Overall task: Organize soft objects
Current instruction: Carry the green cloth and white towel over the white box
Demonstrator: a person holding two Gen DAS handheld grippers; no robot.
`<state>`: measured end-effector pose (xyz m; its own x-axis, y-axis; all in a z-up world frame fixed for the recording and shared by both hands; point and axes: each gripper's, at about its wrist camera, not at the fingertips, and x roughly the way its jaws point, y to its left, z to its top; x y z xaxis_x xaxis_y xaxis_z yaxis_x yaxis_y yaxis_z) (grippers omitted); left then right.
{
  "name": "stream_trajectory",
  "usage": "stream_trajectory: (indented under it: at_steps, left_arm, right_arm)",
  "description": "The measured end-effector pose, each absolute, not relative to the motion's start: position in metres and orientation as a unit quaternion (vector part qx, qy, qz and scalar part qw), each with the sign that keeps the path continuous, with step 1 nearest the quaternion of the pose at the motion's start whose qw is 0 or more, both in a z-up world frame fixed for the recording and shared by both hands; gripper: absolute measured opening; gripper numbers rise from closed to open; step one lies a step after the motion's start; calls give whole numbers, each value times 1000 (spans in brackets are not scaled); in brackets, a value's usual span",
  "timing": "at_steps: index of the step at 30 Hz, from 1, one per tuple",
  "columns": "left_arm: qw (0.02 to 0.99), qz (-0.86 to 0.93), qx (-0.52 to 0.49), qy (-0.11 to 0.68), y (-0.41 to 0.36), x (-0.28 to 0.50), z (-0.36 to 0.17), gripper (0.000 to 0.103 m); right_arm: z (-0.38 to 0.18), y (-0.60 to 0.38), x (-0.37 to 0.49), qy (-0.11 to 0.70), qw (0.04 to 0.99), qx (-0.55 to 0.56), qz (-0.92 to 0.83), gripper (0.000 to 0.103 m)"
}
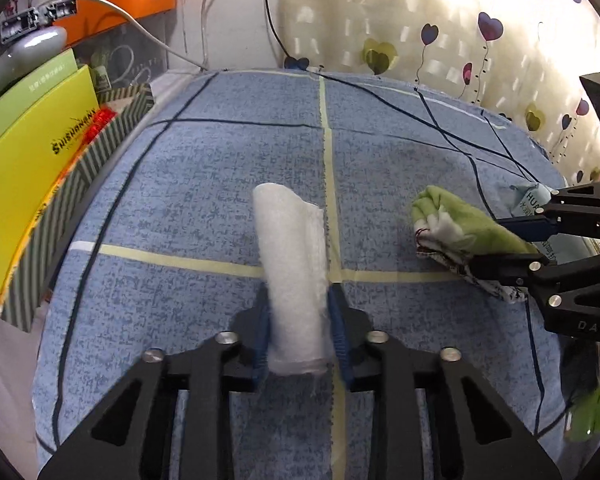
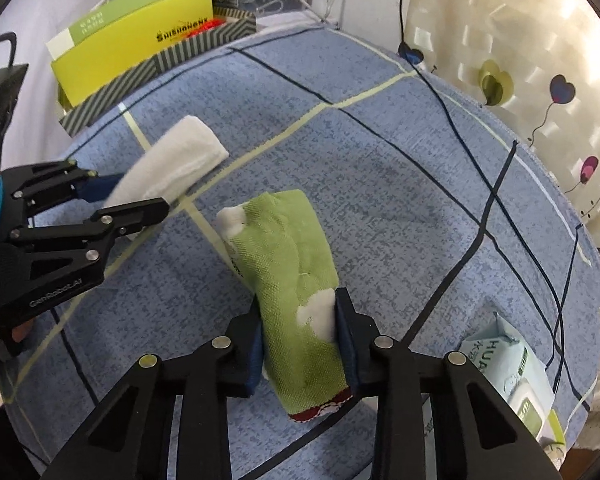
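My left gripper (image 1: 298,300) is shut on a rolled white towel (image 1: 292,260) and holds it just over the blue checked bedsheet (image 1: 204,184); the roll points away from me. It also shows in the right wrist view (image 2: 172,168), with the left gripper (image 2: 140,194) at the left. My right gripper (image 2: 300,312) is shut on a folded green cloth with white patches (image 2: 288,264). In the left wrist view the green cloth (image 1: 456,228) and the right gripper (image 1: 512,240) are to the right of the white towel, apart from it.
A striped box (image 1: 80,196) with yellow and green booklets (image 1: 28,168) stands along the left edge of the bed. A pack of wipes (image 2: 512,376) lies at the right. A heart-patterned curtain (image 1: 460,40) hangs behind. A black cable (image 1: 440,128) crosses the sheet.
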<state>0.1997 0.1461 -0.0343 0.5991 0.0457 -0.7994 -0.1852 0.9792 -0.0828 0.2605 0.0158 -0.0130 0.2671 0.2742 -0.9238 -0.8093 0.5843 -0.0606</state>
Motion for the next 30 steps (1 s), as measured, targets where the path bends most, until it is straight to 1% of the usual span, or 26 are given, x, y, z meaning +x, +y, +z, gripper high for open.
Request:
stream_trajectory:
  at_steps: [8, 16, 23, 30]
  left_arm:
    - [906, 71, -80, 409, 132, 171, -2, 22]
    - [922, 66, -87, 371, 107, 129, 29, 22]
    - [932, 51, -86, 349, 83, 102, 42, 22]
    - [937, 30, -98, 334, 65, 85, 48, 22]
  right_arm:
    - [23, -5, 235, 454, 774, -242, 370, 30]
    - [60, -37, 185, 411, 808, -195, 375, 30]
    - [76, -66, 148, 384, 830, -158, 371, 30]
    - [78, -91, 127, 373, 844, -121, 366, 30]
